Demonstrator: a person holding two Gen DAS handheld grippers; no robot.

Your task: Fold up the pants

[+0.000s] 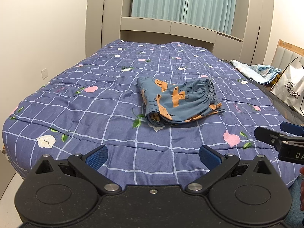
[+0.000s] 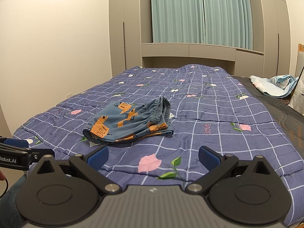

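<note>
I'm holding left gripper (image 1: 153,156) wide, empty, near the quilt (image 1: 95,106) edge; folded pants (image 1: 178,102) lying mid-quilt beyond.

Even, warm indoor light, soft shadows, sharp focus, strong fisheye bending and dark corners.

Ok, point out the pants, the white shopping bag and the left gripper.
pants (image 1: 178,102): left wrist view, on the blue and orange top layer.
white shopping bag (image 1: 290,89): left wrist view, on its printed front face.
left gripper (image 1: 152,157): left wrist view, midway between its open blue fingertips.
</note>
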